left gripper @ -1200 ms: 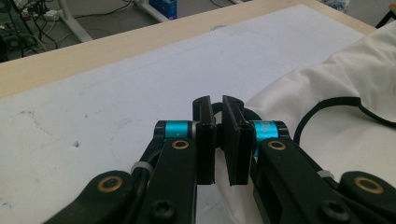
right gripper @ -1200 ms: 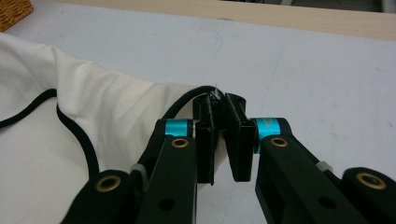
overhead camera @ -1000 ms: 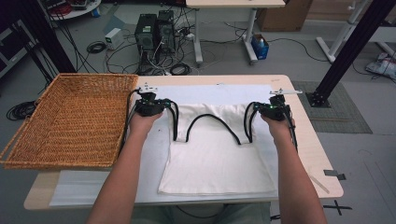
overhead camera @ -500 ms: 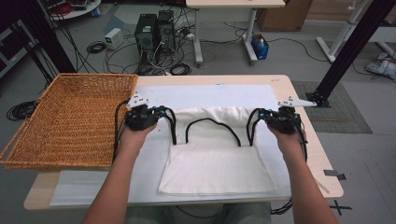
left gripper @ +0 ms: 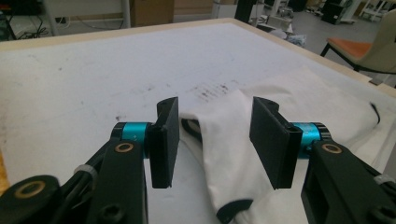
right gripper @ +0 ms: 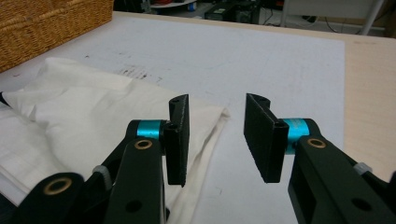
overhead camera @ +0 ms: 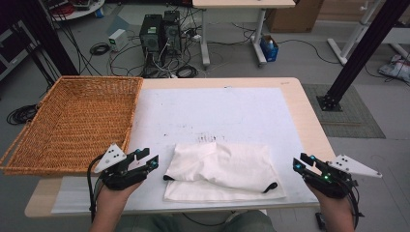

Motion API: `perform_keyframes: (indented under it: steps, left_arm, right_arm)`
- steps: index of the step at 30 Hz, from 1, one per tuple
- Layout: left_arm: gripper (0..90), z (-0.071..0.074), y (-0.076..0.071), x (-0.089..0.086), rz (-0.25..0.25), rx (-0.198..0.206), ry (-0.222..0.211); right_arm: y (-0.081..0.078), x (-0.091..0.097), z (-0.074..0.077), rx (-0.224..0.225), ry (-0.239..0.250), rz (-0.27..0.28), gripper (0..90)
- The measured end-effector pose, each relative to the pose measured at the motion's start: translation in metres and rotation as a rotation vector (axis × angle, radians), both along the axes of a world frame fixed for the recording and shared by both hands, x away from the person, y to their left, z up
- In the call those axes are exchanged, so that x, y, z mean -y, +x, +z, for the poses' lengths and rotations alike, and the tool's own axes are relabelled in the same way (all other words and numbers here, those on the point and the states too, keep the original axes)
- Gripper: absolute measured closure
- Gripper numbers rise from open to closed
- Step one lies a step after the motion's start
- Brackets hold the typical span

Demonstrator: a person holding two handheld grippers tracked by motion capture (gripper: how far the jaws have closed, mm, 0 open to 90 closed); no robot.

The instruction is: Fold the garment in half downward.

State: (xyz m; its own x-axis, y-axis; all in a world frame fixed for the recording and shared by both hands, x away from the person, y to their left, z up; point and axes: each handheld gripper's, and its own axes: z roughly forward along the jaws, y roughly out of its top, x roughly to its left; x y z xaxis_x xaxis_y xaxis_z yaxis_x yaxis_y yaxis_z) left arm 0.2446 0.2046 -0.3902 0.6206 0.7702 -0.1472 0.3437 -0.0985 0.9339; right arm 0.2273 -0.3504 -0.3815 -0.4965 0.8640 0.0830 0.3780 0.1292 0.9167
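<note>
A white garment (overhead camera: 222,169) lies folded over on the white mat (overhead camera: 217,111) near the table's front edge, with a black strap end (overhead camera: 270,186) poking out at its right. My left gripper (overhead camera: 147,157) hovers just left of the garment, and its jaws have just been opening. They stand apart, with the cloth's fold (left gripper: 219,140) lying beyond the gap and not pressed. My right gripper (overhead camera: 300,162) is just right of the garment. Its jaws have also just been opening, and nothing is between them (right gripper: 217,135). The garment's corner (right gripper: 93,107) lies to their left.
A large wicker basket (overhead camera: 133,116) sits along the table's left side, near the left hand. Computer towers (overhead camera: 159,34) and cables are on the floor behind the table. A black frame post (overhead camera: 358,53) stands at the back right. The mat's far half is bare.
Both grippers drew back from the garment's far edge toward the front, folding its top over. Their jaws then let go of the cloth, and both hands moved outward.
</note>
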Motion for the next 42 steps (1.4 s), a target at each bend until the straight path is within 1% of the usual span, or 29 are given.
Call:
perform_keyframes:
  steps: [2,3,4,5,6,7,8,9,10,11,12,13,15,17,18,21,23,27,31,32,33,34,35,37,38,39,40,41,42]
  left_arm:
    - [52.6,-0.007,0.000,0.002,-0.007,-0.023,0.014]
    - [52.5,-0.007,0.000,0.002,-0.007,-0.023,0.014]
    - [52.5,-0.012,0.001,0.005,-0.011,-0.042,0.021]
    - [52.6,-0.020,0.004,0.009,-0.018,-0.075,0.032]
    - [52.5,-0.020,0.004,0.009,-0.018,-0.075,0.032]
    - [52.6,-0.034,0.010,0.015,-0.020,-0.134,0.046]
    - [52.6,-0.034,0.010,0.015,-0.020,-0.134,0.046]
    - [52.6,-0.042,0.013,0.018,-0.023,-0.164,0.055]
    - [52.7,-0.050,0.015,0.022,-0.031,-0.196,0.064]
    - [52.7,-0.055,0.016,0.026,-0.041,-0.219,0.084]
    - [54.1,-0.055,0.016,0.026,-0.041,-0.219,0.084]
    - [59.9,-0.061,0.016,0.032,-0.052,-0.242,0.132]
    - [74.1,-0.063,0.016,0.038,-0.057,-0.231,0.176]
    - [84.5,-0.060,0.014,0.041,-0.064,-0.194,0.208]
    - [85.6,-0.060,0.014,0.041,-0.064,-0.194,0.208]
    - [86.3,-0.053,0.012,0.041,-0.090,-0.161,0.213]
    - [86.4,-0.047,0.009,0.037,-0.087,-0.146,0.200]
    - [86.4,-0.036,0.005,0.032,-0.108,-0.126,0.179]
    - [86.5,-0.025,-0.005,0.030,-0.154,-0.109,0.148]
    - [86.5,-0.024,-0.008,0.029,-0.163,-0.107,0.129]
    - [86.5,-0.024,-0.008,0.029,-0.163,-0.107,0.129]
    - [86.5,-0.023,-0.016,0.029,-0.179,-0.100,0.120]
    - [86.4,-0.023,-0.016,0.029,-0.179,-0.100,0.120]
    - [86.1,-0.032,-0.026,0.028,-0.186,-0.118,0.115]
    - [82.3,-0.037,-0.026,0.028,-0.185,-0.130,0.118]
    - [68.2,-0.041,-0.023,0.027,-0.175,-0.148,0.137]
    - [57.0,-0.043,-0.020,0.027,-0.170,-0.168,0.144]
    - [51.1,-0.045,-0.015,0.025,-0.148,-0.186,0.127]
    - [44.6,-0.045,-0.010,0.024,-0.126,-0.189,0.116]
  right_arm:
    - [-0.003,-0.003,-0.002,-0.018,0.001,-0.005,62.8]
    - [-0.003,-0.003,-0.002,-0.018,0.001,-0.005,62.8]
    - [-0.003,-0.007,-0.004,-0.026,-0.002,-0.002,62.8]
    - [-0.001,-0.017,-0.011,-0.046,-0.012,0.015,61.9]
    - [-0.001,-0.017,-0.011,-0.046,-0.012,0.015,61.9]
    - [0.000,-0.028,-0.020,-0.079,-0.017,0.037,61.7]
    - [0.000,-0.028,-0.020,-0.079,-0.017,0.037,61.7]
    - [0.001,-0.032,-0.025,-0.091,-0.025,0.046,61.7]
    - [0.000,-0.039,-0.036,-0.126,-0.027,0.056,61.6]
    - [-0.001,-0.041,-0.041,-0.145,-0.032,0.059,61.6]
    - [-0.002,-0.044,-0.050,-0.179,-0.044,0.057,61.7]
    - [-0.002,-0.046,-0.056,-0.214,-0.059,0.059,62.6]
    - [-0.002,-0.048,-0.069,-0.271,-0.090,0.073,71.3]
    - [-0.002,-0.048,-0.073,-0.260,-0.068,0.080,81.5]
    - [-0.001,-0.048,-0.072,-0.259,-0.076,0.080,83.6]
    - [0.002,-0.047,-0.065,-0.243,-0.083,0.094,85.2]
    - [0.005,-0.045,-0.058,-0.231,-0.084,0.099,85.3]
    - [0.007,-0.036,-0.040,-0.208,-0.068,0.101,85.3]
    - [0.004,-0.028,-0.029,-0.195,-0.058,0.099,85.3]
    - [0.001,-0.024,-0.027,-0.192,-0.051,0.097,85.4]
    - [-0.001,-0.022,-0.026,-0.190,-0.045,0.096,85.4]
    - [-0.005,-0.019,-0.025,-0.186,-0.044,0.094,85.3]
    - [-0.005,-0.019,-0.025,-0.186,-0.044,0.094,85.3]
    - [-0.014,-0.012,-0.026,-0.198,-0.034,0.096,85.1]
    - [-0.017,-0.011,-0.030,-0.210,-0.036,0.102,84.3]
    - [-0.019,-0.011,-0.034,-0.225,-0.046,0.111,80.6]
    - [-0.020,-0.012,-0.038,-0.242,-0.050,0.106,76.1]
    - [-0.020,-0.011,-0.040,-0.251,-0.041,0.115,73.9]
    - [-0.020,-0.011,-0.041,-0.249,-0.030,0.115,70.7]
